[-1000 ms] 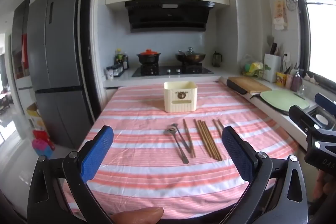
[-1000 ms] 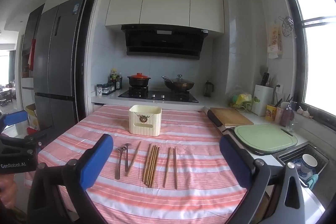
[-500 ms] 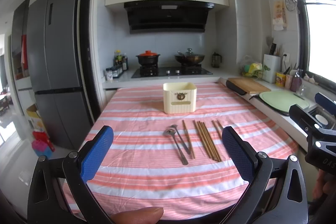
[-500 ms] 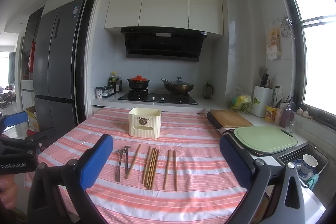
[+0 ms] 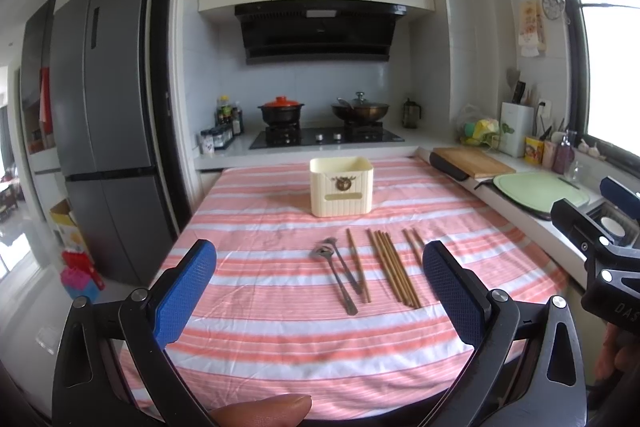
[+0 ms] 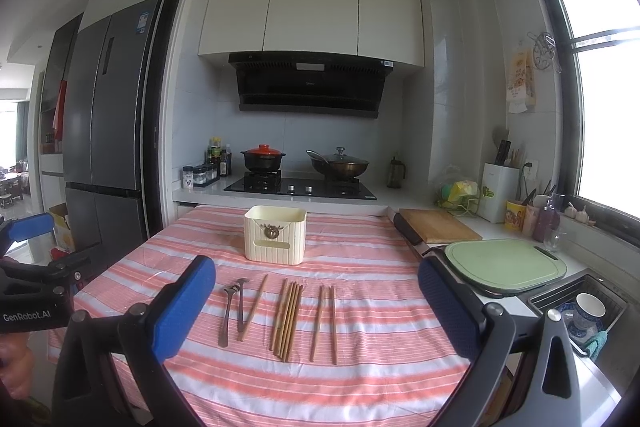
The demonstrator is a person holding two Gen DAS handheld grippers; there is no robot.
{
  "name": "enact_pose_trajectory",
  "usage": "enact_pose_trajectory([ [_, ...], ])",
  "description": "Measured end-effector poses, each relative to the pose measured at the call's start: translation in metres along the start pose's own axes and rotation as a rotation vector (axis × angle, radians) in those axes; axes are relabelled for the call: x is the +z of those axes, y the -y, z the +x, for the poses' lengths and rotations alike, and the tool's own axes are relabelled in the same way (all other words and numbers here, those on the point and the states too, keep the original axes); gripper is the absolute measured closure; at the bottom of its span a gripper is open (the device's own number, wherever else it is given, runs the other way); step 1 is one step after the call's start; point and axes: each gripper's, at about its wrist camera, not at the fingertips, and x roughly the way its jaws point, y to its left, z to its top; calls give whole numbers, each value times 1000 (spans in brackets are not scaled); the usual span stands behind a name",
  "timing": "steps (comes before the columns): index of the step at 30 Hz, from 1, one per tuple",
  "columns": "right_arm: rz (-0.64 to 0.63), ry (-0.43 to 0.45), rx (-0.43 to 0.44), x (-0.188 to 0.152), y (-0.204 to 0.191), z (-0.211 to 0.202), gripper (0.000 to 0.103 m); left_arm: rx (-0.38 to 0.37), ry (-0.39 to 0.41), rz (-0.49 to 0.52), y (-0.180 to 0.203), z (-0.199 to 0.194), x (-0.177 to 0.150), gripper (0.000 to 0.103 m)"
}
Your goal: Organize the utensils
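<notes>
A cream utensil box [image 5: 341,186] [image 6: 275,234] stands upright on the striped tablecloth [image 5: 280,323]. In front of it lie two metal spoons [image 5: 335,277] [image 6: 230,311], a single wooden chopstick [image 5: 358,265], a bundle of several chopsticks [image 5: 394,273] [image 6: 288,319] and a separate pair [image 6: 326,319]. My left gripper [image 5: 318,287] hovers open near the table's front edge, with nothing between its blue pads. The right gripper [image 6: 316,303] is open too and holds nothing. Each gripper shows at the edge of the other's view: the right gripper [image 5: 600,227] and the left gripper [image 6: 32,267].
To the right runs a counter with a wooden board [image 6: 438,225], a green cutting board [image 6: 504,263] and a sink holding a cup [image 6: 588,307]. A stove with two pots [image 5: 320,111] sits behind the table. A grey fridge [image 5: 104,115] stands on the left.
Both grippers have barely shifted and stay open. The utensils and the box lie where they were.
</notes>
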Motion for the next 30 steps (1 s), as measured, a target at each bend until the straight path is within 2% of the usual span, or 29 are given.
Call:
enact_pose_trajectory([
  [30, 17, -16, -7, -2, 4, 2, 0, 1, -8, 5, 2, 5, -2, 0],
])
